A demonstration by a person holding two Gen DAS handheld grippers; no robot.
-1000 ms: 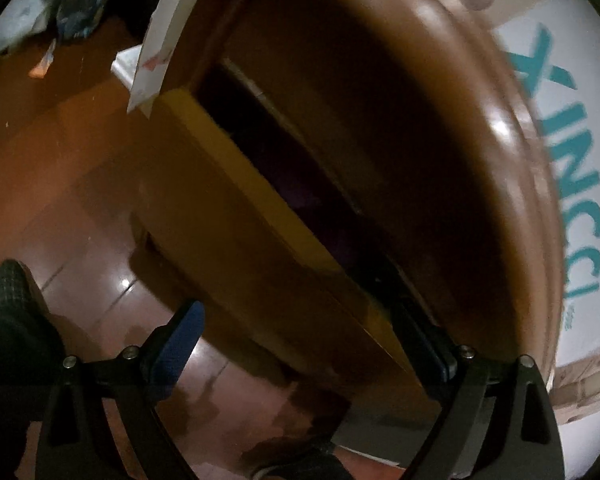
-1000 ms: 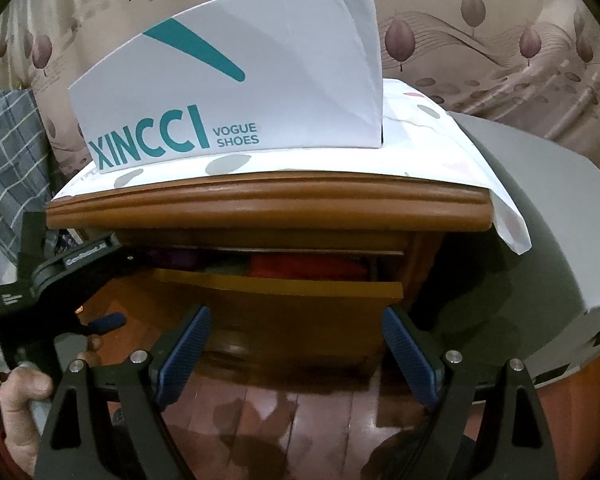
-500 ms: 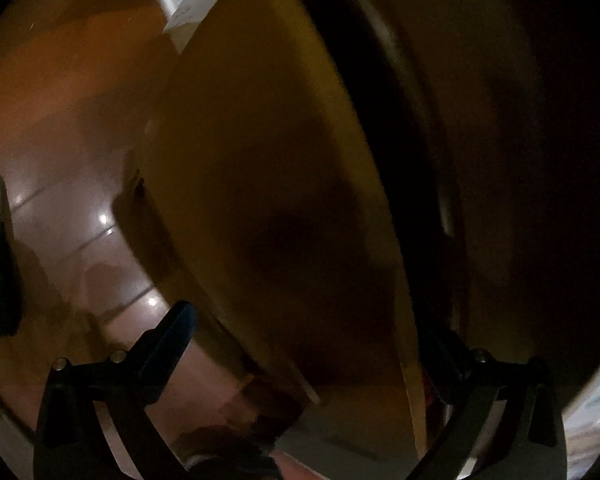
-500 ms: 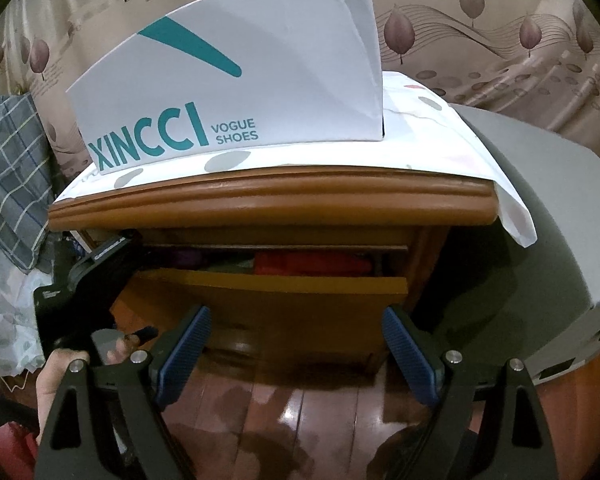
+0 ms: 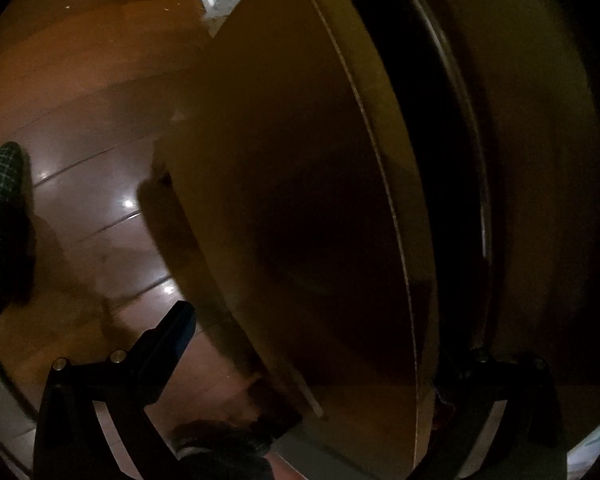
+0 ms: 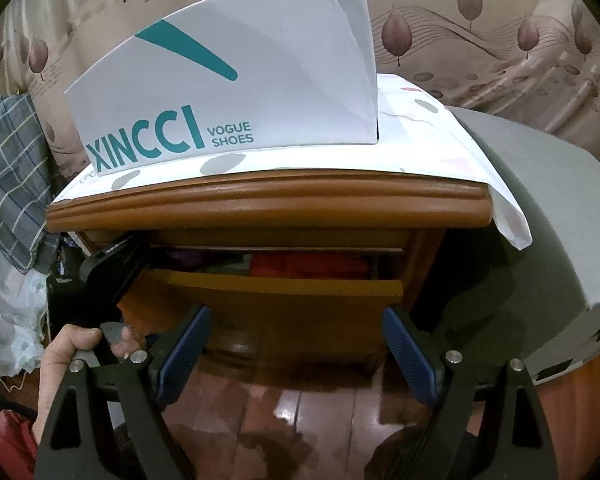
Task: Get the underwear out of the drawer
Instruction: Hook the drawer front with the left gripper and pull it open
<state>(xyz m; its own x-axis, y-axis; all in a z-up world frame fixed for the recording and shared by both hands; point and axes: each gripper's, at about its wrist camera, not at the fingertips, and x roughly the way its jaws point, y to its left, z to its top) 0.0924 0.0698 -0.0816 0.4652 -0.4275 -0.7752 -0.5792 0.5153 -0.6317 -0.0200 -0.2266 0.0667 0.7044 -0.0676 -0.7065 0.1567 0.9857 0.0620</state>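
Observation:
A wooden nightstand (image 6: 268, 204) has its top drawer (image 6: 284, 286) pulled partly open. Red cloth (image 6: 308, 266) and purple cloth (image 6: 188, 258) lie inside. My right gripper (image 6: 296, 344) is open and empty, in front of and below the drawer front. My left gripper (image 5: 312, 344) is open and straddles the drawer front (image 5: 300, 208) at its left end, one finger outside and one inside the dark gap. It also shows in the right wrist view (image 6: 100, 280), held by a hand at the drawer's left corner.
A white XINCCI shoe box (image 6: 228, 92) stands on a white spotted cloth (image 6: 440, 144) over the nightstand. A grey mattress (image 6: 540, 216) lies at the right, a plaid cloth (image 6: 8, 184) at the left. The wooden floor (image 6: 300, 412) is glossy.
The drawer has slid out a little further. My left gripper moved closer along the drawer front, its inner finger deeper in the gap. My right gripper stayed almost still.

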